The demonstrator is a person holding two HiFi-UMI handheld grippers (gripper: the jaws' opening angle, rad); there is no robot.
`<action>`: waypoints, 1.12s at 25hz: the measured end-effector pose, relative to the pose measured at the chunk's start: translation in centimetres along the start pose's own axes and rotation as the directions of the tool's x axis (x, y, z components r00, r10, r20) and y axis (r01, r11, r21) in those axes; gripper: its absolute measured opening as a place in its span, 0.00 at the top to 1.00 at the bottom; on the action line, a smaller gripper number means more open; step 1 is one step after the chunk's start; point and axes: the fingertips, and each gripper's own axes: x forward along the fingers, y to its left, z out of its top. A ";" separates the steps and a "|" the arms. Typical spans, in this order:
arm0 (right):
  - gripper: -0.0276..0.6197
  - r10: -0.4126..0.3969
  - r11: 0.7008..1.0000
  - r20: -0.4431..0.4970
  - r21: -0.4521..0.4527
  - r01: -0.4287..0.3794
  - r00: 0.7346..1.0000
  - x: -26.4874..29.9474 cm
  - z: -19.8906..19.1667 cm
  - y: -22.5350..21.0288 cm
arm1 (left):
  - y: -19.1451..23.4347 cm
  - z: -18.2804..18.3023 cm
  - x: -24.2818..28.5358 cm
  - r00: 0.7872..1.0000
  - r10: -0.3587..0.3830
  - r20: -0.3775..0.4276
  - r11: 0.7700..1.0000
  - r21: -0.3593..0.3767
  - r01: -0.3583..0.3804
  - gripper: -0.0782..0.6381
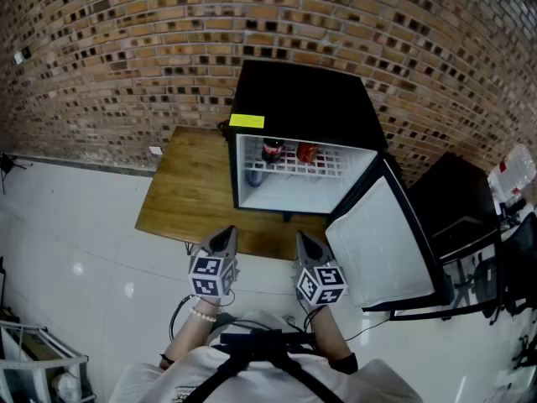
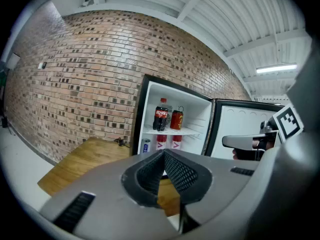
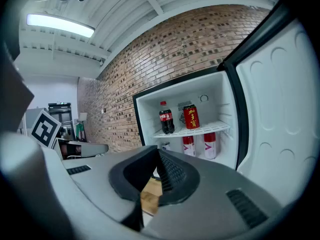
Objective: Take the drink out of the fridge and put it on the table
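A black mini fridge [image 1: 302, 99] stands on a low wooden table [image 1: 185, 191] with its door [image 1: 382, 233] swung open to the right. On its wire shelf stand a cola bottle [image 1: 272, 150] [image 2: 160, 115] [image 3: 166, 118] and a red can [image 1: 307, 152] [image 2: 176, 119] [image 3: 191, 116]. Two red-and-white cans [image 3: 209, 145] and a blue can [image 2: 145, 145] stand below. My left gripper [image 1: 225, 235] [image 2: 163, 154] and right gripper [image 1: 304, 240] [image 3: 157, 151] hover side by side before the table's front edge, both shut on nothing, well short of the fridge.
The open door juts out past the table's right end, close beside my right gripper. A black cabinet [image 1: 457, 200] stands to the right of it. A cable [image 2: 119, 142] lies on the table by the fridge's left side. A brick wall [image 1: 126, 49] is behind.
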 end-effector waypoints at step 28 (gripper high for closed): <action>0.42 0.080 0.973 0.033 -0.218 -0.071 0.996 23.3 13.2 -0.8 | 6.0 0.0 -1.5 0.997 0.075 0.005 0.996 -0.043 -0.075 0.89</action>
